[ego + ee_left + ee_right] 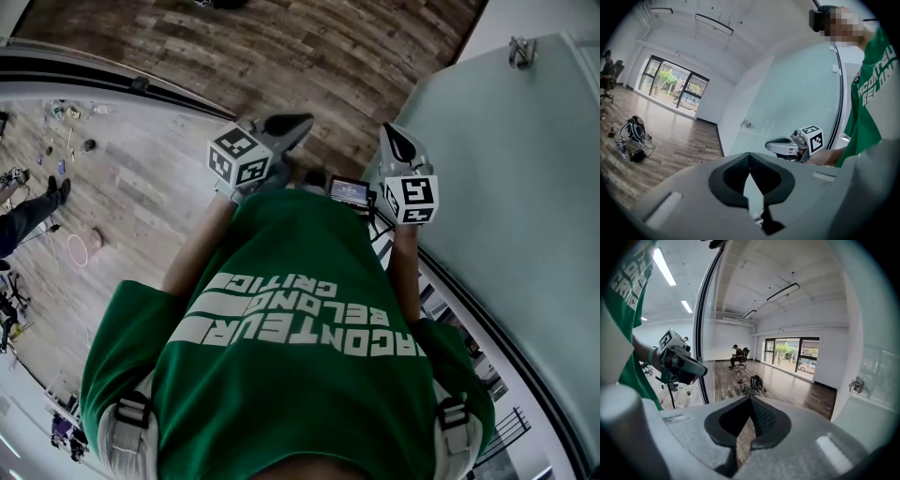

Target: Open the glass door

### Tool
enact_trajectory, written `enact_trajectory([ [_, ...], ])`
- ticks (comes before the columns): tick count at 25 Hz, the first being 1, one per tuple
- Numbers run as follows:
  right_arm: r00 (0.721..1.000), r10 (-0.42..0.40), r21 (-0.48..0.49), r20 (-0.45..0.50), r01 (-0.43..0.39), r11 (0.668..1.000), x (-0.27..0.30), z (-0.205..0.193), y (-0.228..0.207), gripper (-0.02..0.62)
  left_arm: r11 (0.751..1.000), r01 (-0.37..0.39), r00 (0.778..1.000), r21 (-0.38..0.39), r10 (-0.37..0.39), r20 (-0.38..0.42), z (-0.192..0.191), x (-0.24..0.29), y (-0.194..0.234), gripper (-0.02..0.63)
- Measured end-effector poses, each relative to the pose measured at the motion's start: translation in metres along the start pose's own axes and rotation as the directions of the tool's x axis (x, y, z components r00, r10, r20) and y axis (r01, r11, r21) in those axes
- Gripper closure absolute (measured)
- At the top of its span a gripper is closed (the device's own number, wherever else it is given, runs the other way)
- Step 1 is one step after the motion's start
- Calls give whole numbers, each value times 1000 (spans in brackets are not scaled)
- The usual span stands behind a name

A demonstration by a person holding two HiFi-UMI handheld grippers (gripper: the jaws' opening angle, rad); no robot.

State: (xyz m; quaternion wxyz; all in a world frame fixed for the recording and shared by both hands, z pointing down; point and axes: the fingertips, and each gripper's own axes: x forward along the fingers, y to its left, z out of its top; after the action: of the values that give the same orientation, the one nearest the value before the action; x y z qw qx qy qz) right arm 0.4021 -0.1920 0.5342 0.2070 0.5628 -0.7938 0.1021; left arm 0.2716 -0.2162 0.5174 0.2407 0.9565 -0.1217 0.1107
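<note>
Wood-plank floor point(328, 56) fills the top of the head view. Nearest to us, we hold the left gripper point(298, 122) and the right gripper point(394, 133) side by side in front of our green shirt point(300, 356). Each gripper view shows its jaws closed until the tips meet, with only a thin wedge of gap behind them. Nothing lies between the jaws and they touch nothing. Beyond, on our right, stands the frosted glass door point(506, 169), near the right gripper but apart from it, with a small metal fitting point(522, 49) on its far part. Only the right gripper view shows a seated person point(738, 355) beside the windows point(794, 352). Both gripper views show a bag point(633, 129) on the floor.
</note>
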Motion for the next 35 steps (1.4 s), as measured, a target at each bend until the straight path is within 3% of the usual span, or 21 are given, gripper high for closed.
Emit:
enact_trajectory([
  [35, 987, 154, -17, -50, -155, 988, 17, -15, 22, 603, 999, -34, 999, -8, 34, -2, -2, 5, -6, 592],
])
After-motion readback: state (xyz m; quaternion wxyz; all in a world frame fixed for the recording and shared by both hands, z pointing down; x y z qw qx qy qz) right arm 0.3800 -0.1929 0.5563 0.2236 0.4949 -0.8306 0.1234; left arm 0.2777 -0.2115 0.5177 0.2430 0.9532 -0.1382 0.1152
